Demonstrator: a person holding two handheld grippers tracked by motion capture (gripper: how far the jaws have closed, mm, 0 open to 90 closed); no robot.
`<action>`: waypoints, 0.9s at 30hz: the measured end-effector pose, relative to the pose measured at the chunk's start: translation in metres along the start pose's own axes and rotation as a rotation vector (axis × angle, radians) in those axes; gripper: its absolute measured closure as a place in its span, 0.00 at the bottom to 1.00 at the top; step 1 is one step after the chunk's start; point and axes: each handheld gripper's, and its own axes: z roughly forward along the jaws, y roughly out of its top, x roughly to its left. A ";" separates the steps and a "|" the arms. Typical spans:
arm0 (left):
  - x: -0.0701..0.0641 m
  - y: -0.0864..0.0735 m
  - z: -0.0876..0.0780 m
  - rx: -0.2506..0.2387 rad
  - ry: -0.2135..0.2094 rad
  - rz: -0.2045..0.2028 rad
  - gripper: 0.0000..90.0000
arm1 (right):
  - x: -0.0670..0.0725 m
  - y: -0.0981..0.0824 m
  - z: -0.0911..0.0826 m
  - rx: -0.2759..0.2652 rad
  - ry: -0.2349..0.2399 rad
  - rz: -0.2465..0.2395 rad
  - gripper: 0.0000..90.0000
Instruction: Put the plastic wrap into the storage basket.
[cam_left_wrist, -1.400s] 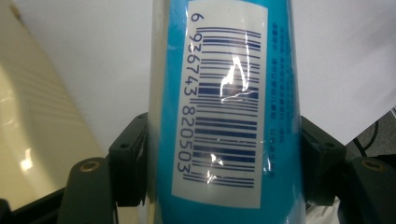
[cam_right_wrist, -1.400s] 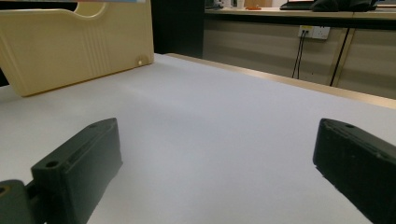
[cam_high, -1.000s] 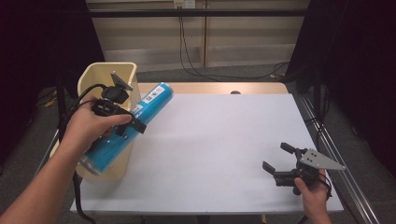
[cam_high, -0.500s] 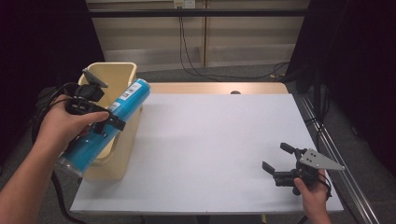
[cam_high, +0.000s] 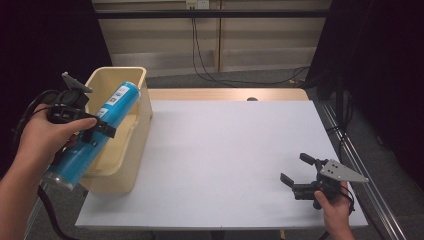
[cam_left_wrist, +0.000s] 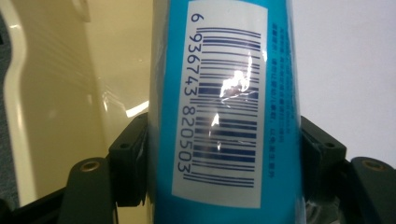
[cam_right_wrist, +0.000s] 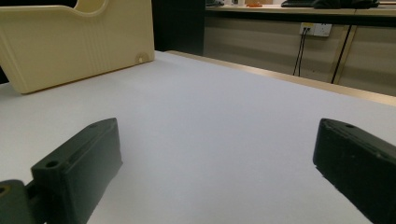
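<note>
Clearly, I have the blue cylindrical canister (cam_high: 95, 135) pinched across its middle by the jaws of the left gripper (cam_high: 92, 127). It hangs tilted over the near left wall of the cream plastic bin (cam_high: 127, 165), its upper end above the bin's opening and its lower end outside that wall. In the left gripper view the barcode label (cam_left_wrist: 224, 98) faces me, glossy with glare, so I judge the skin slick and the round body prone to rolling in the pads. It looks rigid and, I'd guess, fairly light. A mid-body hold keeps it balanced. My right gripper (cam_high: 300, 175) rests on the white counter (cam_high: 225, 150), well right of the bin, jaws spread and empty.
</note>
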 end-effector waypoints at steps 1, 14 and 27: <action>0.002 0.000 0.000 0.001 0.003 -0.010 0.36 | 0.000 0.000 0.000 0.000 -0.001 -0.001 0.01; 0.016 -0.007 0.010 0.013 0.024 -0.061 0.36 | 0.000 0.000 0.000 0.000 -0.001 0.000 0.01; 0.026 -0.015 0.022 0.050 0.018 -0.116 0.36 | -0.001 0.000 -0.002 -0.003 -0.003 0.001 0.01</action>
